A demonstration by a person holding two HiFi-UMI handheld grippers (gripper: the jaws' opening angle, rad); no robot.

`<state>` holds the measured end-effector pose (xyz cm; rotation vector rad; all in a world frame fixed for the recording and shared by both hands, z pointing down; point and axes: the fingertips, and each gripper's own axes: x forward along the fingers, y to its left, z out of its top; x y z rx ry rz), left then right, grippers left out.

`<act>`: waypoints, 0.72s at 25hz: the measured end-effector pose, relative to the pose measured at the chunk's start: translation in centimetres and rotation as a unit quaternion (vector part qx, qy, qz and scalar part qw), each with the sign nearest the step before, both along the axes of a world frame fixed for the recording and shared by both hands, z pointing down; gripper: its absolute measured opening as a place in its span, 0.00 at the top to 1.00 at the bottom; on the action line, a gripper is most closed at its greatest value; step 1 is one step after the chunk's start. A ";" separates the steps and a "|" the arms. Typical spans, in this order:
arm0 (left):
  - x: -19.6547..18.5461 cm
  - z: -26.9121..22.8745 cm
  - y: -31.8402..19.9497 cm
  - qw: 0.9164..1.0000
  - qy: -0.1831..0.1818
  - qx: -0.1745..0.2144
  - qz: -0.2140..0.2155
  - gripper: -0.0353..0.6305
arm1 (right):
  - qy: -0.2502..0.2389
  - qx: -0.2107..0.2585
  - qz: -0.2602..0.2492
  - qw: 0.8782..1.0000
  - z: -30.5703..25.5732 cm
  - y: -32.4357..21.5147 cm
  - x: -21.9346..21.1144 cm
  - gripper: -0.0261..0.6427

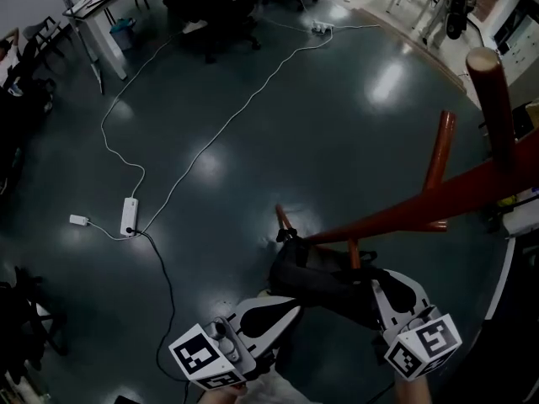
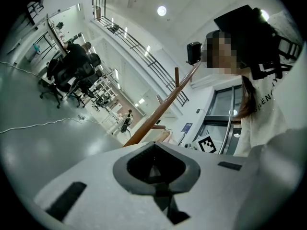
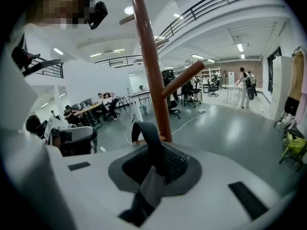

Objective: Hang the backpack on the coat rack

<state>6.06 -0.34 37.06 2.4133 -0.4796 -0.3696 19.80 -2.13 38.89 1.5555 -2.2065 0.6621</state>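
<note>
1. In my head view the backpack (image 1: 328,284) hangs low in the frame between my two grippers. It is clear of the floor (image 1: 253,141) and sits against the lower stretch of the rack (image 1: 421,204).
2. The right gripper (image 1: 379,286) comes at the backpack from its right side. In the right gripper view (image 3: 156,166) the fingers are almost together and pinch a flat grey-black strap, which runs down the seam between them.
3. Just past those fingertips the same strap rises into a dark loop (image 3: 146,138). The loop stands directly in front of the foot of the rack pole (image 3: 151,71), and a bit of brown wood shows through it. I cannot tell whether the loop sits over a peg or only beside the pole.
4. The left gripper (image 1: 290,310) meets the backpack's left edge. In the left gripper view (image 2: 156,167) the fingers are closed, with a thin dark strip (image 2: 168,207) caught in the seam. I read it as backpack fabric, but I cannot say which part.
5. From that side the rack (image 2: 158,114) slants away beyond the fingertips, apart from them.
6. The upper pegs (image 1: 440,150) stand bare, well above the backpack.
</note>
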 end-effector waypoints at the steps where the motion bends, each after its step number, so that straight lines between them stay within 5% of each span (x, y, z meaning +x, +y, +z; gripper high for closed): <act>1: -0.1 0.2 -0.2 1.000 0.001 -0.001 -0.002 0.94 | 0.004 -0.003 -0.002 1.000 0.4 -0.2 -0.1 0.89; 18: -2.7 2.6 -0.2 0.999 0.002 -0.023 -0.025 0.94 | 0.159 -0.004 -0.036 0.987 5.6 -2.0 -0.8 0.89</act>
